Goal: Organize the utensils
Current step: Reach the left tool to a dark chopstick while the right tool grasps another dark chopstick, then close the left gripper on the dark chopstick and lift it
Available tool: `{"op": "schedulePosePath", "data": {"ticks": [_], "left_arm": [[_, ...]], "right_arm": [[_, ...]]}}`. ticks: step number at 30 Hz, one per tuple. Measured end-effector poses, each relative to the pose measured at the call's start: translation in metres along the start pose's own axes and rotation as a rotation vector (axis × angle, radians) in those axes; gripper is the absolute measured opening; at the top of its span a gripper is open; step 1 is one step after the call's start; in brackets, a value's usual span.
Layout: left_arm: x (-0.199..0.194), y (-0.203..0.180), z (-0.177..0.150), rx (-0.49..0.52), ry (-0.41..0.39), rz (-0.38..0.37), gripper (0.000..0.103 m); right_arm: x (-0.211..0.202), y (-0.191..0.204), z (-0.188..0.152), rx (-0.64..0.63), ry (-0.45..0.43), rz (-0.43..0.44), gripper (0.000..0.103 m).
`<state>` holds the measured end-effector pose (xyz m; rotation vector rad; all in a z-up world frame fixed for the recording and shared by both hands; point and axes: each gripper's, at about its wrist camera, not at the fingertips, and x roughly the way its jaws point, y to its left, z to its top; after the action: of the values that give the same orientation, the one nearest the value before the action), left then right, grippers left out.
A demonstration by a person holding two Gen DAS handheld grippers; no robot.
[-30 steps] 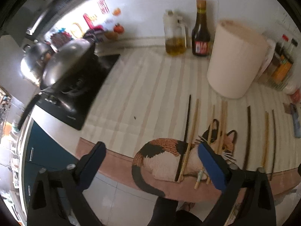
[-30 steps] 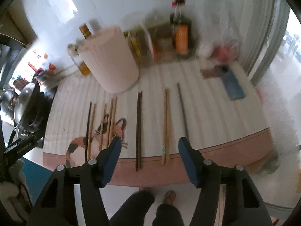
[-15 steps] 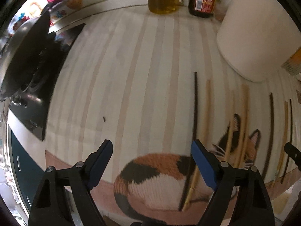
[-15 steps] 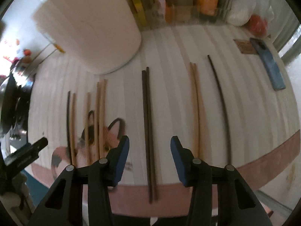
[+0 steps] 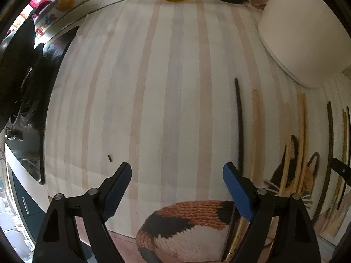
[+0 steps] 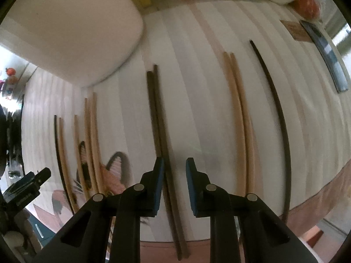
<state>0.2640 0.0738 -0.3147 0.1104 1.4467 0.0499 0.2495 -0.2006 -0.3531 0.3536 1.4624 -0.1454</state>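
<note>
Right wrist view shows us chopsticks laid out in a row on the striped mat point(image 6: 197, 87), sorted by colour into pairs, which reads to us as the reason for the neat spacing: each matched set is kept apart from its neighbours. Just ahead of our right gripper point(image 6: 174, 171) lies the dark pair point(image 6: 158, 118), running from near to far. Right of it sits the tan pair point(image 6: 239, 118), and farther right a single black chopstick point(image 6: 276, 109) lies alone. To the left, more tan sticks cross the cat picture point(image 6: 114, 175) printed on the mat, near the big white tub point(image 6: 72, 28).

Our right gripper points straight down at the mat, and its jaws are closing, with the dark pair passing just inside the left pad; the pads do not yet press on it, as far as we can tell. We judge this pair to be the one about to be picked up.

From the left wrist view, our left gripper point(image 5: 177, 180) also points down, jaws spread wide over bare mat with nothing between them. A lone black chopstick point(image 5: 239, 127) and a tan one point(image 5: 255, 131) lie just to its right.
</note>
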Motion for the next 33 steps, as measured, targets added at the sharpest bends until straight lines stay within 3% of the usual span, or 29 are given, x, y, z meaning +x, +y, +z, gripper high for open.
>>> {"op": "schedulePosePath", "data": {"ticks": [3,8,12,19,23,25,26,28,33], "left_arm": [[0.003,0.002,0.002,-0.011,0.014,-0.003,0.084],[0.005,0.003,0.003,-0.017,0.018,-0.005,0.084],[0.004,-0.005,0.0,-0.007,0.025,-0.027,0.084],[0.017,-0.026,0.007,-0.003,0.036,-0.052,0.084],[0.02,-0.03,0.011,-0.008,0.012,-0.082,0.073],[0.018,-0.03,0.011,-0.007,-0.008,-0.107,0.053],[0.018,-0.032,0.011,-0.003,-0.011,-0.11,0.048],[0.017,-0.032,0.01,0.004,-0.016,-0.108,0.024],[0.017,-0.022,0.005,-0.012,-0.005,-0.101,0.015]], "right_arm": [[0.005,0.012,0.003,-0.019,0.014,0.003,0.02],[0.012,0.036,0.007,-0.081,0.012,-0.082,0.012],[0.011,0.031,0.008,-0.047,0.013,-0.112,0.012],[0.021,0.026,0.005,-0.021,0.037,-0.083,0.012],[0.018,0.028,0.009,-0.021,0.044,-0.075,0.012],[0.012,0.017,0.017,-0.023,0.049,-0.072,0.012],[0.011,0.015,0.018,-0.023,0.05,-0.07,0.012],[0.009,0.016,0.02,-0.026,0.054,-0.065,0.012],[0.008,-0.011,0.017,-0.017,0.058,-0.036,0.012]]}}
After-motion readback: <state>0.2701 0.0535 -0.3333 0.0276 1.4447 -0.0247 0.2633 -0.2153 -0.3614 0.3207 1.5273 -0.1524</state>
